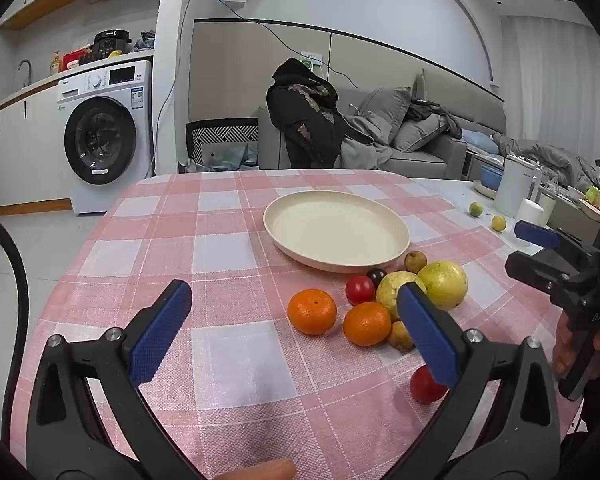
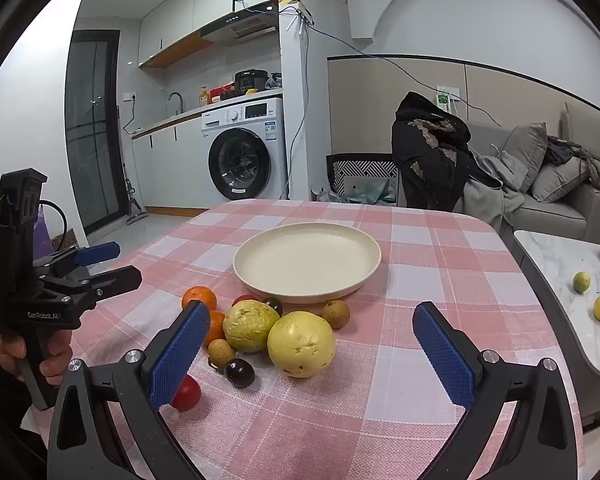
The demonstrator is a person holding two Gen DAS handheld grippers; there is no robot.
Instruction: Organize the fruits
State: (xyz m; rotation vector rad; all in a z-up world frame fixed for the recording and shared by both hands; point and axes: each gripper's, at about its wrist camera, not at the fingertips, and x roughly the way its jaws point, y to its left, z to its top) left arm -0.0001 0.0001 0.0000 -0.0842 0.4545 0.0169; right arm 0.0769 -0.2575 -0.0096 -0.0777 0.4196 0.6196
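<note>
A cream plate (image 1: 336, 204) (image 2: 260, 280) stands empty on the pink checked tablecloth. In front of it lies a cluster of fruit: two oranges (image 1: 312, 311), two yellow-green guavas (image 2: 301, 343), red tomatoes (image 1: 359, 289), a dark plum (image 2: 239, 372) and small brown longans (image 2: 336, 313). My left gripper (image 1: 296, 296) is open and empty above the cloth, near the oranges. My right gripper (image 2: 312, 316) is open and empty, its fingers either side of the guavas but short of them. Each gripper shows at the edge of the other's view.
A side table at the right holds two small yellow-green fruits (image 2: 581, 282), a white kettle (image 1: 516, 190) and bowls. Beyond the table are a washing machine (image 1: 104, 136), a sofa (image 1: 420, 136) and a dark jacket (image 1: 306, 120).
</note>
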